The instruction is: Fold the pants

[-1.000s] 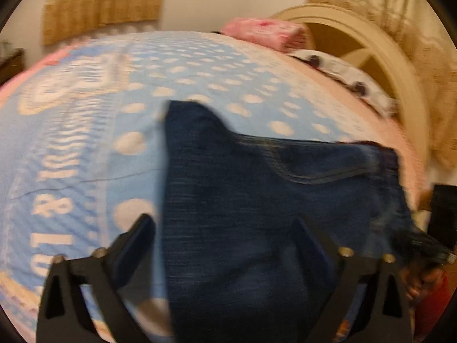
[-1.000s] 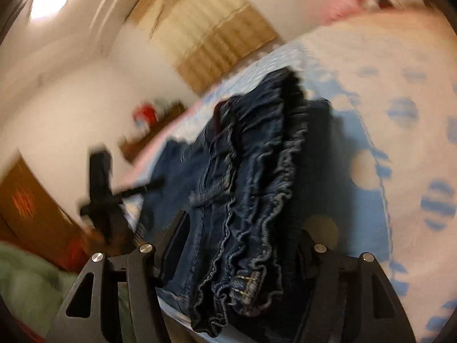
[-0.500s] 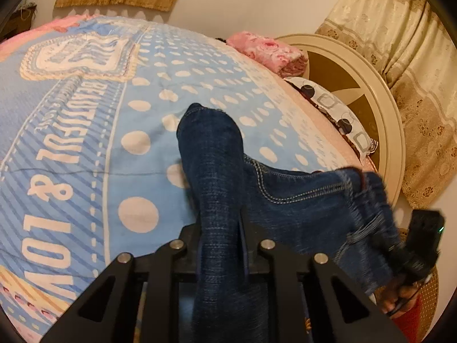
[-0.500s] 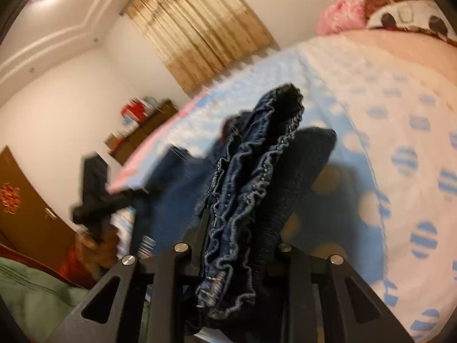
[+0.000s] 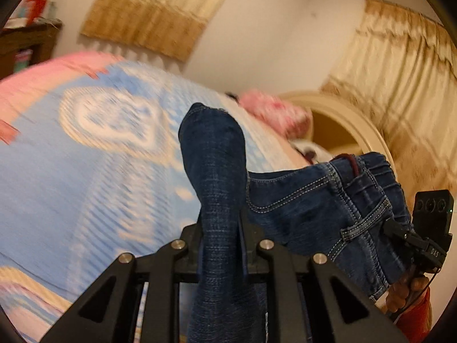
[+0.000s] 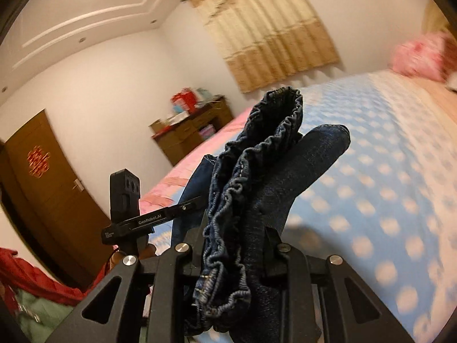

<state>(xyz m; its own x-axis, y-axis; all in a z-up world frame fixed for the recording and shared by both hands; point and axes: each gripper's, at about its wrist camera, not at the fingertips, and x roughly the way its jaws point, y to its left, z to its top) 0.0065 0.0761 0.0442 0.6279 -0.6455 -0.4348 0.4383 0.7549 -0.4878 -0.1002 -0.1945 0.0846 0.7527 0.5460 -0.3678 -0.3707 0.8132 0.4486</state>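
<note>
The dark blue jeans point(image 5: 300, 200) hang lifted above the bed between both grippers. My left gripper point(image 5: 221, 228) is shut on a fold of the denim, which sticks up past the jaws. My right gripper point(image 6: 234, 234) is shut on the bunched elastic waistband point(image 6: 257, 157). The right gripper also shows at the right edge of the left wrist view point(image 5: 411, 240), gripping the waistband end. The left gripper shows in the right wrist view point(image 6: 148, 220), left of the jeans.
The bed carries a light blue dotted blanket point(image 5: 71, 177) with a pink border. A pink pillow point(image 5: 274, 111) lies by the cream headboard point(image 5: 351, 125). A wooden dresser point(image 6: 191, 128) and brown door point(image 6: 42, 177) stand by the far wall.
Both grippers went from open over the jeans to shut on them, then rose, lifting the jeans off the blanket. Both views now tilt up toward the walls.
</note>
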